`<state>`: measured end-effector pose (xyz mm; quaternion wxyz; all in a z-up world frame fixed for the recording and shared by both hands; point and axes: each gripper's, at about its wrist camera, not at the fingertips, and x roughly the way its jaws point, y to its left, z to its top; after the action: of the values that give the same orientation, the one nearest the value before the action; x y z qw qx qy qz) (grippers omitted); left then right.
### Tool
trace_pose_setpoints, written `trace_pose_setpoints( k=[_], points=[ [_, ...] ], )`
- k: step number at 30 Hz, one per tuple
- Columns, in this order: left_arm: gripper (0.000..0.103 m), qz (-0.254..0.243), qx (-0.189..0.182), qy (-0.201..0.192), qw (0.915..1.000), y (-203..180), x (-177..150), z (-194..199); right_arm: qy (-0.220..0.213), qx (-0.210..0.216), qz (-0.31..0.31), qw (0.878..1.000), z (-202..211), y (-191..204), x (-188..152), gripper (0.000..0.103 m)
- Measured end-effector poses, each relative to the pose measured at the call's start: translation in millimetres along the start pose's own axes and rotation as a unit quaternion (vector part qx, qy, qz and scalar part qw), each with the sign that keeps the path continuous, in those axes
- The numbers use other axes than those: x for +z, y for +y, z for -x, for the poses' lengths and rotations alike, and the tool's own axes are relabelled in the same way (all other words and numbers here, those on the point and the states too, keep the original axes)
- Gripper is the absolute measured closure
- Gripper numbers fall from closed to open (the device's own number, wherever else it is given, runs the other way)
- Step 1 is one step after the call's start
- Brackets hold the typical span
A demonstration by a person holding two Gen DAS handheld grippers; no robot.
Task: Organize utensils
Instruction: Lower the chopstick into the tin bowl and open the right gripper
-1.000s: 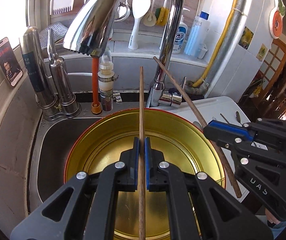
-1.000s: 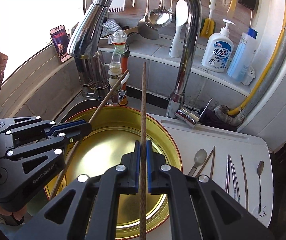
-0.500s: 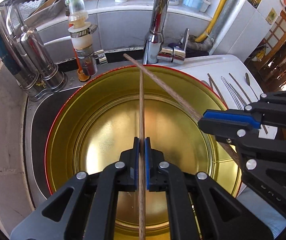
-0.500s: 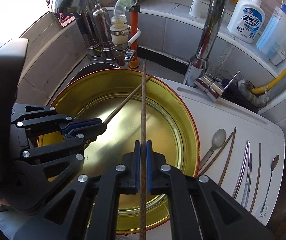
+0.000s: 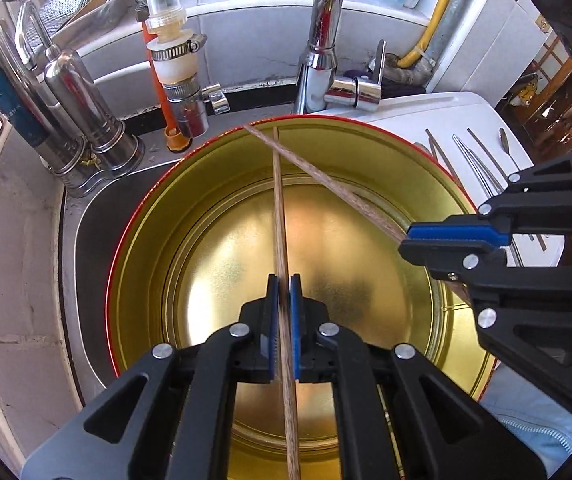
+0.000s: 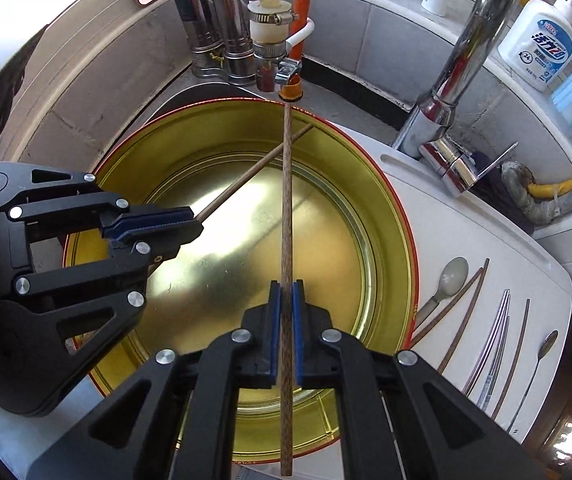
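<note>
- The left gripper (image 5: 282,280) has its fingers (image 5: 296,304) pressed tight on a brown wooden chopstick (image 5: 280,208), which runs straight forward between the blue pads.
- That chopstick points steeply down into a round gold tin (image 5: 142,240) with a red outer rim; its far tip reaches toward the tin's back wall.
- The right gripper (image 6: 284,284) is likewise clamped hard on a second chopstick (image 6: 286,200), its fingers (image 6: 297,308) closed against the stick with no gap showing.
- This second chopstick also slants down over the tin's open mouth, its tip near the back rim below an orange hose fitting (image 6: 290,90).
- In the left wrist view the two sticks cross close to their far tips, just inside the tin's rear edge; whether they touch there I cannot tell.
- Each gripper shows in the other's camera, the right one at the tin's right side, the left one at its left side.
- The tin sits in a steel sink (image 5: 86,240), filling most of the basin.
- To the right of the tin lies a white drainboard (image 6: 465,232) carrying the remaining utensils: a pale spoon (image 6: 451,280), two more brown chopsticks (image 6: 461,304), metal chopsticks (image 6: 495,340), a single dark chopstick (image 6: 515,352) and a small long-handled spoon (image 6: 541,356).
- A chrome tap (image 6: 457,72) rises behind the drainboard, and a soap bottle (image 6: 541,48) stands on the ledge behind it.
</note>
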<state>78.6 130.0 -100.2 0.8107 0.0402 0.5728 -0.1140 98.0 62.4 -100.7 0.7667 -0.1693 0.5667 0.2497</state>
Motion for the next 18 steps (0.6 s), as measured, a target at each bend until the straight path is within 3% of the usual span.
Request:
trace_pose_setpoints(
  k=[11,15,17,18],
  points=[
    [0.097,-0.001,0.000,0.005,1.0000,-2.4,1.0,-3.5,0.001,0.012,-0.008,1.000,1.4,0.1,-0.4,0.097],
    [0.095,0.002,0.020,0.016,0.9997,-2.2,3.5,-1.9,0.005,0.013,-0.023,1.000,2.6,-3.1,0.9,0.095],
    [0.076,0.006,0.024,0.028,0.9993,-0.6,5.1,-0.9,0.006,0.017,-0.031,0.999,5.6,-5.1,0.3,0.079],
    [0.062,0.008,0.028,0.021,0.9994,0.1,5.2,2.8,-0.003,0.008,-0.034,0.999,8.8,-5.8,-0.4,0.069]
  ],
)
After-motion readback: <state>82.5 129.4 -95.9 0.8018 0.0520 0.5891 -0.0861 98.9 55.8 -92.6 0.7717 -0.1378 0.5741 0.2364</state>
